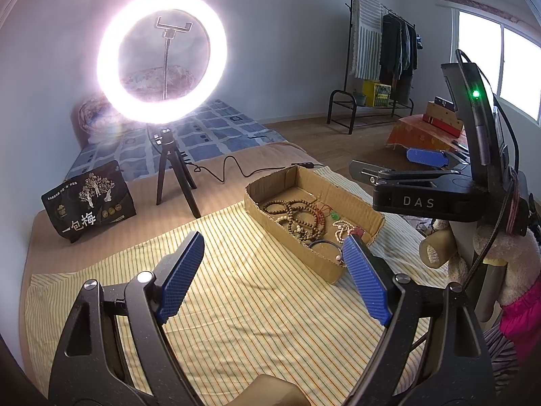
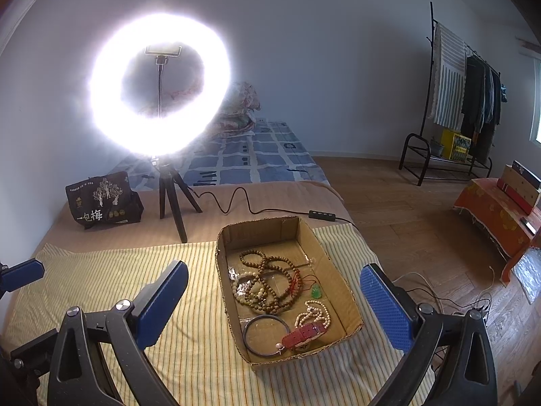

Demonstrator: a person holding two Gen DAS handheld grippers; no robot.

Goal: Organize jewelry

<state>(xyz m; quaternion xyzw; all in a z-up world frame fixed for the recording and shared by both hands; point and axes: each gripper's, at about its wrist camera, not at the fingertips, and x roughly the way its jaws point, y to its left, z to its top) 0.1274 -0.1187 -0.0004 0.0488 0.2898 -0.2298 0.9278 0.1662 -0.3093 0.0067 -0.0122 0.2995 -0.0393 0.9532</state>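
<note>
An open cardboard box lies on a striped cloth and holds jewelry. Inside are brown wooden bead strands, a green pendant, white beads, a red strap and a dark bangle. My right gripper hovers above the box, open, with nothing touching its blue pads. My left gripper is open over the cloth, left of the box, and holds nothing. In the left wrist view the bead strands show, and the right gripper's body hangs at the right.
A lit ring light on a small tripod stands behind the box, its cable and controller trailing right. A black printed bag sits at the back left. A clothes rack and an orange-covered low table stand farther right.
</note>
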